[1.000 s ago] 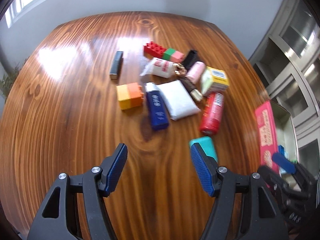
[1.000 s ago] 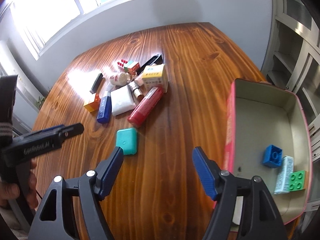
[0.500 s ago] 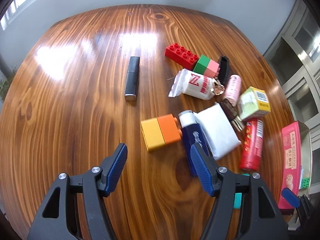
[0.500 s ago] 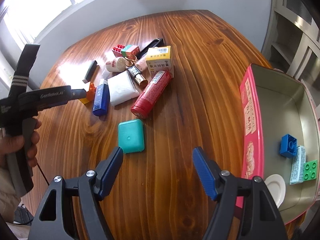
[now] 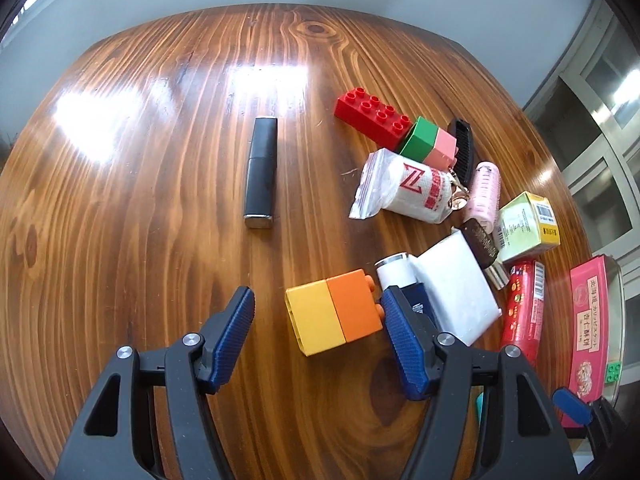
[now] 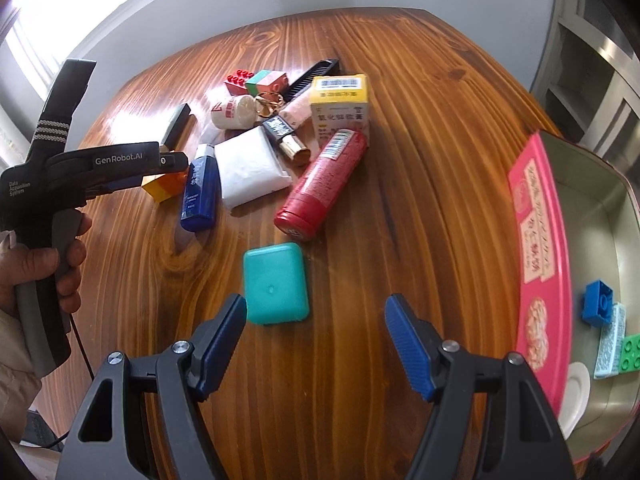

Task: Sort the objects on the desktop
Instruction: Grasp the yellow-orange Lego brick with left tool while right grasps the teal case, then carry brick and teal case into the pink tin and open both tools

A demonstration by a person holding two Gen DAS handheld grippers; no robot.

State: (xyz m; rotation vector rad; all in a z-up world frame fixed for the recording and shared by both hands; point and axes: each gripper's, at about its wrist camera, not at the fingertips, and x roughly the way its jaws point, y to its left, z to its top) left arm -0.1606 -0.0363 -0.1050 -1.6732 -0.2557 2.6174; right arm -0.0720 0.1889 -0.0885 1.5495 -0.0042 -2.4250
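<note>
My left gripper (image 5: 316,330) is open and empty, its fingers on either side of a yellow-and-orange brick block (image 5: 334,316) that lies on the wooden table (image 5: 160,220). The block also shows in the right wrist view (image 6: 164,186), under the left gripper (image 6: 176,160). My right gripper (image 6: 316,338) is open and empty above the table, just in front of a teal case (image 6: 276,282). A pink tin (image 6: 538,248) at the right holds a blue brick (image 6: 598,302), a green brick (image 6: 630,350) and a pale blue packet (image 6: 610,340).
A pile lies behind: red brick (image 5: 374,114), green-and-pink block (image 5: 430,144), white pouch (image 5: 402,186), black stick (image 5: 262,170), blue tube (image 6: 198,190), white packet (image 6: 248,168), red can (image 6: 324,184), yellow box (image 6: 340,108), comb (image 6: 314,76).
My left gripper has moved forward and left, so the yellow-and-orange block now lies between its fingers. My right gripper has moved closer to the teal case.
</note>
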